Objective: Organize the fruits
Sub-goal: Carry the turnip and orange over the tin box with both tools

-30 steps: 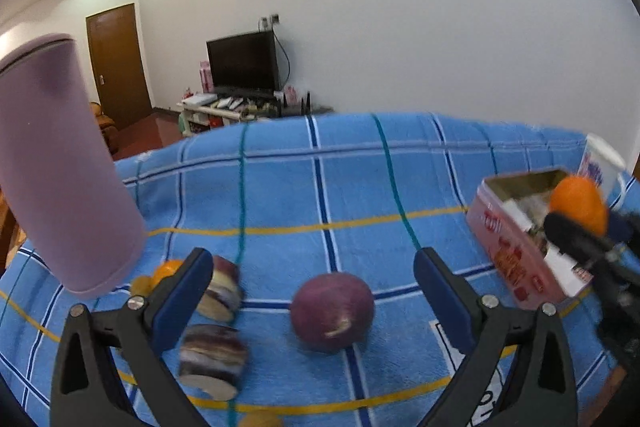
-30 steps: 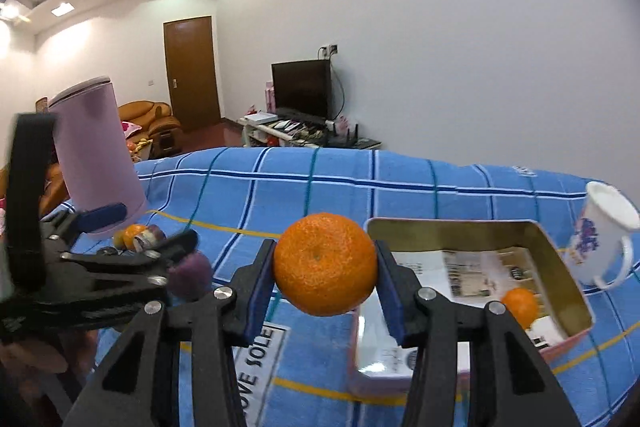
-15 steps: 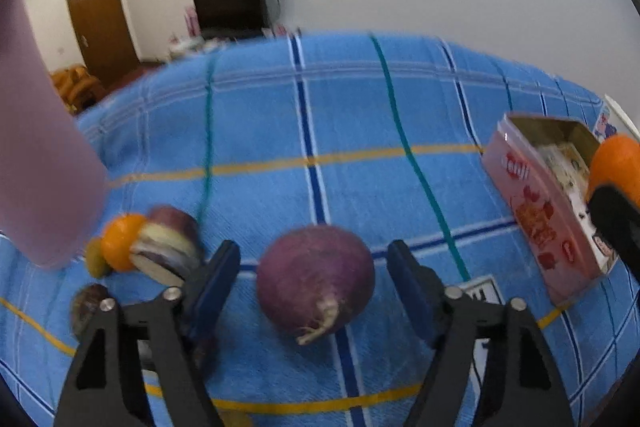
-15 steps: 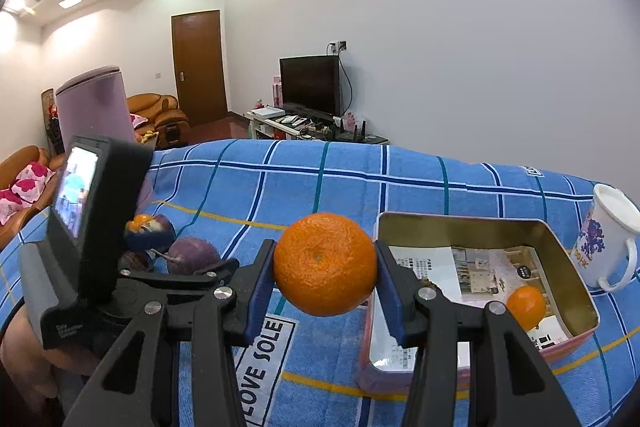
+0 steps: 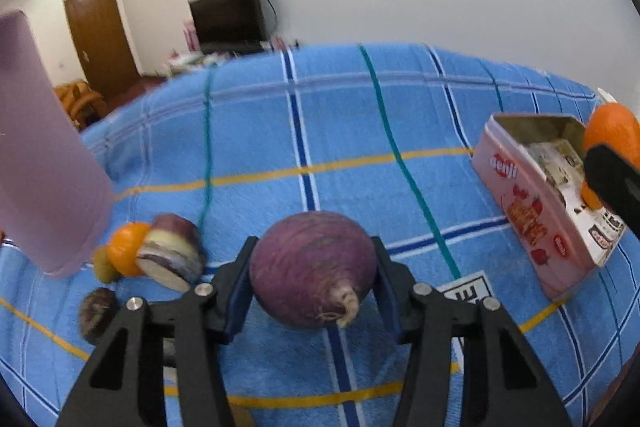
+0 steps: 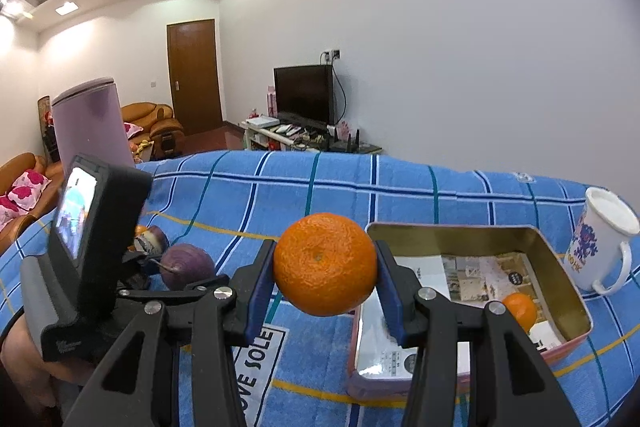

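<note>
Purple round fruit (image 5: 314,269), lower centre on the blue checked cloth (image 5: 340,131), clasped by the just-closing left gripper (image 5: 312,283); orange (image 6: 325,263) clamped in the right gripper (image 6: 325,291), frame centre, beside the pink tin (image 6: 568,307).

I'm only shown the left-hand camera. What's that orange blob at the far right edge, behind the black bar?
Observer: A whole mandarin, clamped between the right tongs and held up in the air near the tin's near end.
Operator: Is there any fruit in that tin already?
Observer: Yes, one smaller orange lies inside on printed paper, toward the right end.
Operator: Is there anything past the tin that I'm missing?
Observer: A white mug with a blue and purple print stands upright beside the tin's far right corner, handle to the right.
</note>
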The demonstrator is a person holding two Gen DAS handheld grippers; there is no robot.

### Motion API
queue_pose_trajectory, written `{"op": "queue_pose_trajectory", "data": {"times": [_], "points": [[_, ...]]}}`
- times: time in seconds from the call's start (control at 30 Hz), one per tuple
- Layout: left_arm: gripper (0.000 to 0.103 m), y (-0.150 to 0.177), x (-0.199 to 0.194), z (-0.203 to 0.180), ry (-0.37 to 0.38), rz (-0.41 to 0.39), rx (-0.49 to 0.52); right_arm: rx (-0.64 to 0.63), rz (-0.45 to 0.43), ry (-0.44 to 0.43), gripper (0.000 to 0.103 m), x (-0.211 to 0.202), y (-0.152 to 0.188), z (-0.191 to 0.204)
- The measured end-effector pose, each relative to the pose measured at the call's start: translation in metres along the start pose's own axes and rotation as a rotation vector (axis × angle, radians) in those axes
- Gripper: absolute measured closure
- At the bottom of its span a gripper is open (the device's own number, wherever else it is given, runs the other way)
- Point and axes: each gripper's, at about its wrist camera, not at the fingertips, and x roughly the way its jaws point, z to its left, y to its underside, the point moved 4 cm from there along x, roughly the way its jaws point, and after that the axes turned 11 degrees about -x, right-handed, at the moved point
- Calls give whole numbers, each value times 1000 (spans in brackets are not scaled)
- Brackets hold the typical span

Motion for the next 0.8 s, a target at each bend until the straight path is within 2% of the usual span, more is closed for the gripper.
{"op": "queue_pose_trajectory", "data": {"times": [0.23,0.33,0.8], "points": [[48,2,-41,-2,32,-191,-56,-25,-40,23,53,-8,-4,3],[48,-2,-50,-1,24,-237,-71,-36,-55,39,53,-11,-6,2],[48,-3,-57,-4,10,-269,-113,-21,-56,62,53,-12,-8,-6]]}}
